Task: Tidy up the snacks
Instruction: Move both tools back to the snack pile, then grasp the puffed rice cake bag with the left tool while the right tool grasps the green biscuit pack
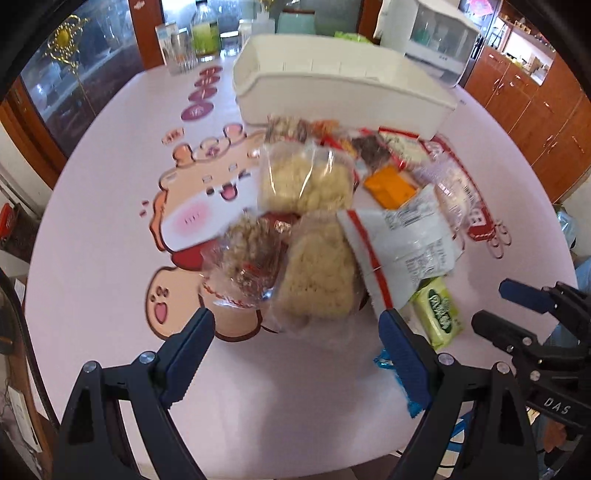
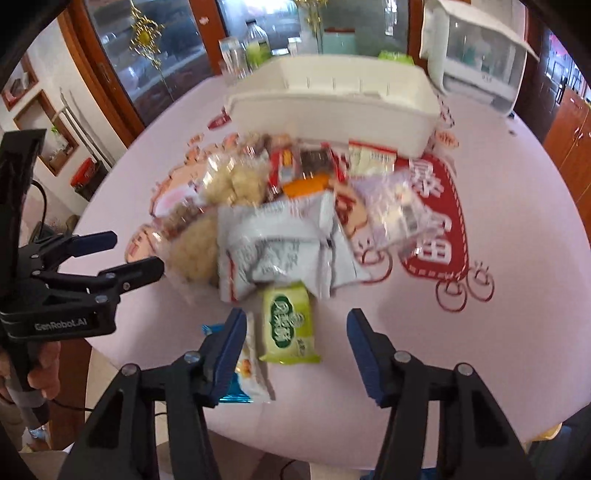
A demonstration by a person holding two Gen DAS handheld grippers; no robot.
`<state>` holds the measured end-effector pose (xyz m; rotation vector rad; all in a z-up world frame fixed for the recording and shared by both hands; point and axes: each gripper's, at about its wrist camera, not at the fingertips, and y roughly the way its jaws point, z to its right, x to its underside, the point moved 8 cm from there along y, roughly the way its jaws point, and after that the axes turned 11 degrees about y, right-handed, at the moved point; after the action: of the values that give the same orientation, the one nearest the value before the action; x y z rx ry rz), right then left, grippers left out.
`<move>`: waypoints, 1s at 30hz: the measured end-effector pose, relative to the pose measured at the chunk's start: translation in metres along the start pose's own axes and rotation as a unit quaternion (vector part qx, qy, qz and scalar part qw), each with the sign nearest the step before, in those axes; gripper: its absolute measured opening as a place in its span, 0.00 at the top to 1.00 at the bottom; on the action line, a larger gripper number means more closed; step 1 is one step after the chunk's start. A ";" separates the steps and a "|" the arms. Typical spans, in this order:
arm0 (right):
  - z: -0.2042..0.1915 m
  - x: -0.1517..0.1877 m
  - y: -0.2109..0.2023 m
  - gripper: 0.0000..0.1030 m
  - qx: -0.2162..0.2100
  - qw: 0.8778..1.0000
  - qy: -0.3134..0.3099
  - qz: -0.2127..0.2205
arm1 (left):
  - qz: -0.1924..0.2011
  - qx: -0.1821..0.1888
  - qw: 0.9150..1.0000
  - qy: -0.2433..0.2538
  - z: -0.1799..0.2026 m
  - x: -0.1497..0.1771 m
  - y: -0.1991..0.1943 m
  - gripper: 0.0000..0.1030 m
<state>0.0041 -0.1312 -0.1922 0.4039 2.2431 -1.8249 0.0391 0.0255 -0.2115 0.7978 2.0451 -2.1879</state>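
A pile of snack packets lies on the round pink table (image 1: 110,229) before a white plastic bin (image 1: 332,92), also in the right wrist view (image 2: 332,110). The pile holds clear bags of pale puffs (image 1: 317,269), a silver-white packet (image 2: 284,251), an orange packet (image 1: 391,188) and a green packet (image 2: 290,325). My left gripper (image 1: 295,354) is open and empty, just short of the near puff bag. My right gripper (image 2: 297,354) is open around the near end of the green packet, without touching it. A blue-edged packet (image 2: 247,373) lies by its left finger.
Glasses and a bottle with green liquid (image 1: 203,33) stand at the table's far side. A white appliance (image 2: 476,55) stands far right. Wooden cabinets (image 1: 535,110) line the room. The table's front edge is close under both grippers.
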 end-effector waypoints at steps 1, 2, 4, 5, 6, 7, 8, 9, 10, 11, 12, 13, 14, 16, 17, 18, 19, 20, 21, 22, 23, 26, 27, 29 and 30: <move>0.002 0.003 0.007 0.47 0.001 1.000 0.003 -0.007 | -0.004 0.001 1.000 -0.002 0.001 0.001 0.006 0.13; 0.003 0.006 0.012 0.47 0.001 1.000 0.007 -0.014 | -0.008 0.003 1.000 -0.003 0.001 0.001 0.011 0.13; 0.006 0.011 0.023 0.48 -0.001 1.000 0.014 -0.027 | -0.019 0.009 1.000 -0.004 0.004 0.003 0.022 0.13; 0.007 0.013 0.028 0.49 0.000 0.999 0.015 -0.032 | -0.023 0.012 1.000 -0.005 0.004 0.003 0.027 0.15; 0.008 0.014 0.031 0.49 0.001 0.999 0.016 -0.036 | -0.028 0.014 0.999 -0.007 0.005 0.003 0.032 0.16; 0.009 0.015 0.036 0.49 0.002 0.999 0.016 -0.040 | -0.031 0.017 0.999 -0.009 0.005 0.003 0.036 0.17; 0.010 0.016 0.039 0.49 0.003 0.999 0.016 -0.044 | -0.035 0.021 0.999 -0.010 0.006 0.004 0.040 0.20; 0.010 0.016 0.042 0.50 0.002 0.999 0.017 -0.046 | -0.039 0.024 0.999 -0.012 0.007 0.004 0.044 0.23; 0.010 0.016 0.044 0.50 -0.001 0.999 0.018 -0.048 | -0.043 0.028 0.999 -0.014 0.007 0.005 0.047 0.24; 0.009 0.015 0.046 0.50 -0.006 0.999 0.019 -0.048 | -0.048 0.033 0.998 -0.017 0.008 0.005 0.051 0.27; 0.007 0.014 0.046 0.50 -0.009 0.999 0.019 -0.047 | -0.052 0.037 0.998 -0.020 0.008 0.005 0.054 0.27; 0.005 0.013 0.047 0.50 -0.010 0.999 0.018 -0.046 | -0.051 0.032 0.998 -0.018 0.009 0.004 0.055 0.27; 0.004 0.012 0.048 0.50 -0.010 0.999 0.016 -0.047 | -0.050 0.029 0.998 -0.013 0.010 0.003 0.056 0.28; 0.000 0.012 0.052 0.50 -0.012 0.999 0.015 -0.050 | -0.051 0.029 0.998 -0.007 0.012 0.000 0.059 0.28; -0.002 0.010 0.055 0.51 -0.013 0.998 0.014 -0.052 | -0.052 0.028 0.998 -0.005 0.013 -0.002 0.060 0.29; -0.003 0.011 0.057 0.53 -0.013 0.998 0.013 -0.055 | -0.052 0.026 0.998 -0.002 0.014 -0.004 0.062 0.30; -0.004 0.010 0.058 0.54 -0.009 0.999 0.009 -0.050 | -0.052 0.024 0.998 0.002 0.016 -0.006 0.063 0.30; -0.005 0.010 0.059 0.56 -0.004 0.999 0.005 -0.049 | -0.052 0.022 0.998 0.004 0.016 -0.007 0.064 0.31; -0.006 0.010 0.059 0.58 0.000 0.999 -0.001 -0.047 | -0.054 0.019 0.998 0.007 0.018 -0.008 0.064 0.32; -0.006 0.010 0.060 0.60 0.004 0.999 -0.003 -0.045 | -0.057 0.018 0.998 0.009 0.020 -0.009 0.064 0.33; -0.005 0.009 0.061 0.63 0.007 0.999 -0.004 -0.045 | -0.059 0.020 0.998 0.011 0.023 -0.011 0.065 0.37; -0.002 0.009 0.061 0.63 0.008 0.999 0.000 -0.046 | -0.068 0.030 0.997 0.020 0.036 -0.012 0.065 0.38; 0.000 0.009 0.060 0.63 0.011 0.999 0.002 -0.045 | -0.070 0.032 0.997 0.024 0.039 -0.012 0.066 0.38; 0.006 0.009 0.058 0.63 0.014 0.999 0.008 -0.044 | -0.071 0.029 0.996 0.033 0.047 -0.014 0.068 0.38; 0.008 0.009 0.058 0.63 0.015 0.999 0.012 -0.045 | -0.071 0.026 0.996 0.038 0.050 -0.016 0.071 0.38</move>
<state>0.0153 -0.1276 -0.2499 0.3375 2.2865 -1.9097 0.0620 -0.0355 -0.2705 0.7744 2.1514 -2.3268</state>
